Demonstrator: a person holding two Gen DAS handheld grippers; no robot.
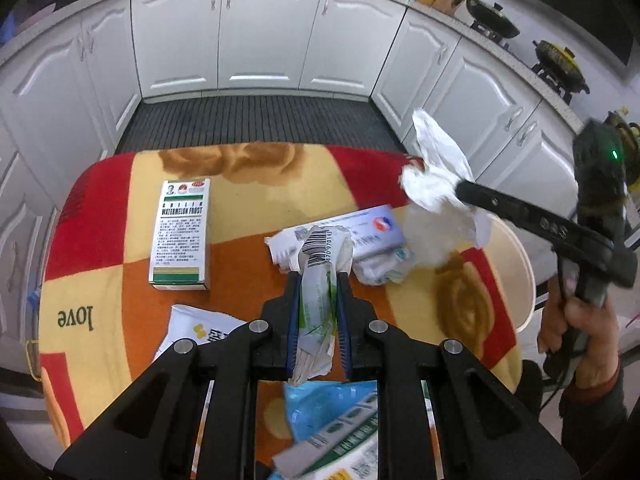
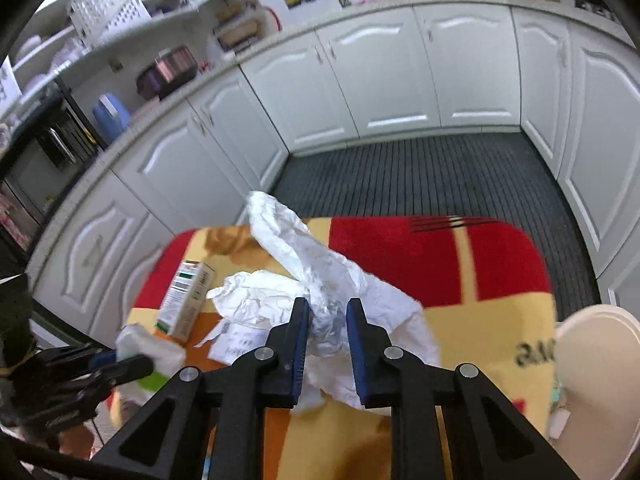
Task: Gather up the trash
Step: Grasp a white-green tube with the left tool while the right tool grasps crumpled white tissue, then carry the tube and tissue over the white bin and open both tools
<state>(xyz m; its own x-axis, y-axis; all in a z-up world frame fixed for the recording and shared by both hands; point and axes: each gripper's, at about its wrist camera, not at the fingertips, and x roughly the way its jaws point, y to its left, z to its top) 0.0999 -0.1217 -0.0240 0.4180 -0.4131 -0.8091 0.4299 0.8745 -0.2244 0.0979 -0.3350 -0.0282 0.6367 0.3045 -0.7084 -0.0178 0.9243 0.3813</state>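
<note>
My left tongs (image 1: 318, 276) clamp a crumpled green-white wrapper (image 1: 320, 280) w/ barcode over the counter (image 1: 248, 184) centre; my right tongs (image 2: 328, 312) pinch wrinkled white paper (image 2: 320, 276), lifted nr the right edge, beside a cream bin (image 2: 596, 360).

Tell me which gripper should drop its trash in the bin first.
Right, probably. The right gripper holds the crumpled white paper lifted off the blanket, and the cream bin sits just to its right. The left gripper, clamped on the green-white wrapper, is farther away.
</note>
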